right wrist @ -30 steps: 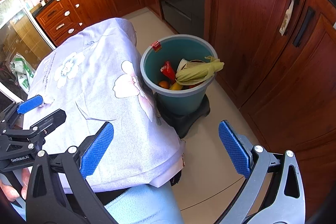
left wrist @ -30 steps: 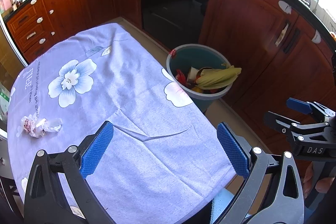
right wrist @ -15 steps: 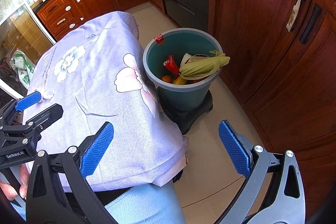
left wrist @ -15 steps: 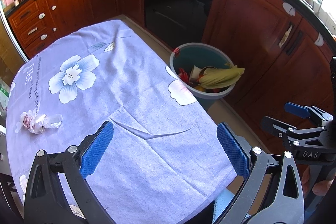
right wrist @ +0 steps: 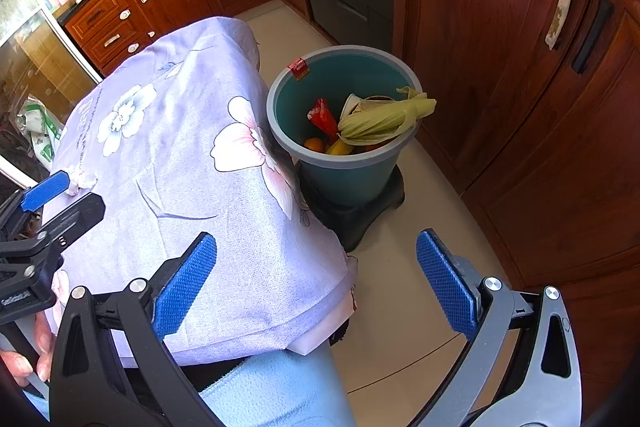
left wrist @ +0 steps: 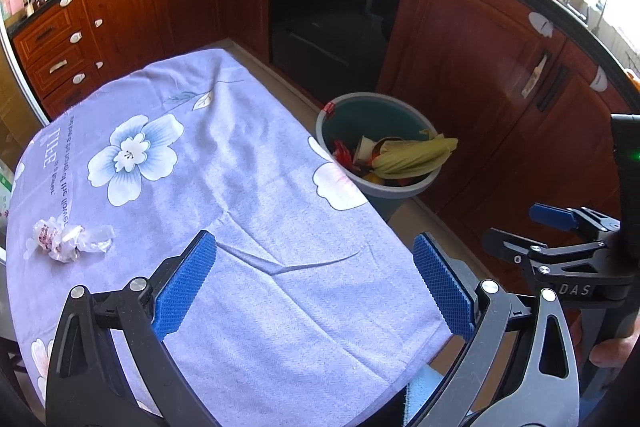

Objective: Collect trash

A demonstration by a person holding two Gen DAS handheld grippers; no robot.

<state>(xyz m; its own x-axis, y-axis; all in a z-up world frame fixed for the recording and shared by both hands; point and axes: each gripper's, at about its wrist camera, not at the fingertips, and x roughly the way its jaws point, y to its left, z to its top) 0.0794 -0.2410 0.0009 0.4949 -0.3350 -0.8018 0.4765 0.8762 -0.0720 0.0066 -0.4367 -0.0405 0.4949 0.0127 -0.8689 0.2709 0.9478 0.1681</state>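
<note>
Both my grippers hang empty with their fingers spread wide: my left gripper (left wrist: 314, 283) over the near part of the bench (left wrist: 248, 163), my right gripper (right wrist: 316, 281) off the bench's corner, above the floor beside the bin (right wrist: 352, 171). The one piece of trash I can see on the cloth is a crumpled plastic wrapper (left wrist: 66, 241), lying near the left edge of the bench, well apart from the bin, which stands on the floor just beside the far right edge. The wrapper is thin, light and flat against the floral tablecloth (left wrist: 280, 307), so I judge the likeliest slip is that my fingers close on cloth along with it; the cloth already shows a crease in the middle and would bunch or drag. If I pinch only a loose tail of the film, it could tear free or slide out on the carry across the bench. Coming in too fast could also nudge it over the left edge, onto the floor. At the bin, a corn cob in its husk (right wrist: 386, 117) lies across the rim and sticks out past it, so something dropped on that side might rest on the husk or slide off outside; the open space near the red wrapper (right wrist: 324, 119) looks the safer target.
</note>
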